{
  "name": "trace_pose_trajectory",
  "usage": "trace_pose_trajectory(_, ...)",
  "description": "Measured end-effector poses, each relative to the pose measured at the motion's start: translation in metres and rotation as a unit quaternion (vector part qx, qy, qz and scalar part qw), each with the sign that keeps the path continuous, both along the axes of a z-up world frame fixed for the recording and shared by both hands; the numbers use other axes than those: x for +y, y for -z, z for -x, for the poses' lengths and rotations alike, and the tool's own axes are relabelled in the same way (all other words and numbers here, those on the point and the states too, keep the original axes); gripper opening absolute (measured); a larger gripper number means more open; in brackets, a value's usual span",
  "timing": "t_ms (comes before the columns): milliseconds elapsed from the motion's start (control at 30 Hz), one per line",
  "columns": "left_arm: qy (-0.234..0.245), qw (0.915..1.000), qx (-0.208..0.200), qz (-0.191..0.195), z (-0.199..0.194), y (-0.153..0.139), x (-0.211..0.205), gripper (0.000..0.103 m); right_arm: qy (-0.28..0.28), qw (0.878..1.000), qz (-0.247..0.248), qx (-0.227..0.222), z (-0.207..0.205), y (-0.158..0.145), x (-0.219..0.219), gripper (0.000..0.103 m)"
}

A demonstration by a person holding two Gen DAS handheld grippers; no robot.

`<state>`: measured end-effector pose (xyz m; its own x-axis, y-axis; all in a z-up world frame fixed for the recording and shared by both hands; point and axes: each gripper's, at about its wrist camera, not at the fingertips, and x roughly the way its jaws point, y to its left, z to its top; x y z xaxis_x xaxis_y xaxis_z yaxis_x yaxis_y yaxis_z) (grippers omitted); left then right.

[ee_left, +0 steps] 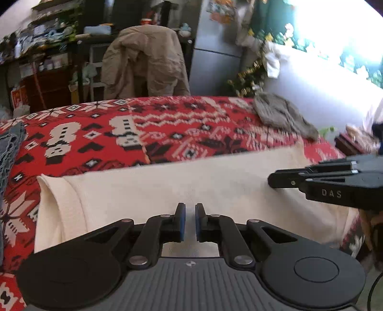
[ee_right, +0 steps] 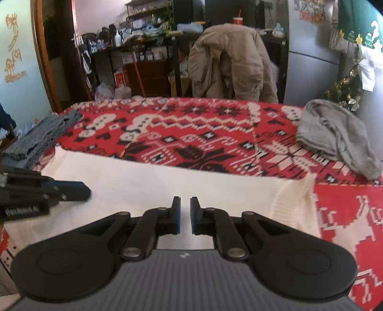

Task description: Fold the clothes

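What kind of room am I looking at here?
Most likely a lived-in room at home, perhaps a kitchen or dining area. A red patterned cloth covers the work surface, a beige jacket hangs over a chair, cluttered shelves line the back wall, and a grey fridge stands nearby.

Bright daylight, curvy edges, some blur

You get strong light from the window (ee_left: 335,31), which is washed out white. The room bends round near the dark corners. Beside the window, the other gripper (ee_left: 275,180) looks smeared, and far shelves (ee_right: 148,14) look soft.
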<state>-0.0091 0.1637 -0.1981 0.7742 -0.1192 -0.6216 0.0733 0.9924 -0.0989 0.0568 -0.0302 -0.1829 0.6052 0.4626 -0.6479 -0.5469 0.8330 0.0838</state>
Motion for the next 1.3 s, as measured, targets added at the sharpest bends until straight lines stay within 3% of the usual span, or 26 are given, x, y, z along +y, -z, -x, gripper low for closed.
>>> trace_pose_trajectory(100, 0.01, 0.9998, -0.002, -0.015, 0.021, 0.002, -0.002, 0.009, -0.017, 1.0, 0.019, -0.003, 0.016, 0.007, -0.004, 0.009)
trace_pose_trajectory(300, 0.018, 0.9998, -0.001, -0.01, 0.064, -0.001, 0.005, 0.008, -0.044, 0.997, 0.056, 0.002, 0.061, 0.002, -0.028, 0.009)
trace_pose_trajectory(533, 0.048, 0.9982, -0.036, 0.002, 0.042, -0.02, -0.012, 0.008, -0.056, 0.998, 0.023, -0.014, 0.064, -0.014, -0.021, 0.009)
trace_pose_trajectory(733, 0.055, 0.9982, -0.023, 0.002, 0.004, -0.001, -0.03, 0.008, -0.076, 0.997, 0.027, -0.016, 0.039, -0.004, 0.024, 0.009)
trace_pose_trajectory(900, 0.082, 0.9965, -0.008, -0.016, 0.027, 0.006, -0.033, 0.008, -0.09, 0.995, 0.044, -0.007, 0.048, 0.01, 0.026, 0.009)
trace_pose_trajectory(1133, 0.072, 0.9973, -0.003, -0.018, 0.064, 0.003, -0.025, 0.008, -0.1, 0.994, 0.045, -0.004, 0.069, 0.003, 0.006, 0.009)
trace_pose_trajectory(1300, 0.047, 0.9985, -0.026, -0.009, 0.052, -0.007, -0.022, 0.008, -0.097, 0.995, 0.024, -0.013, 0.065, -0.008, 0.008, 0.009)
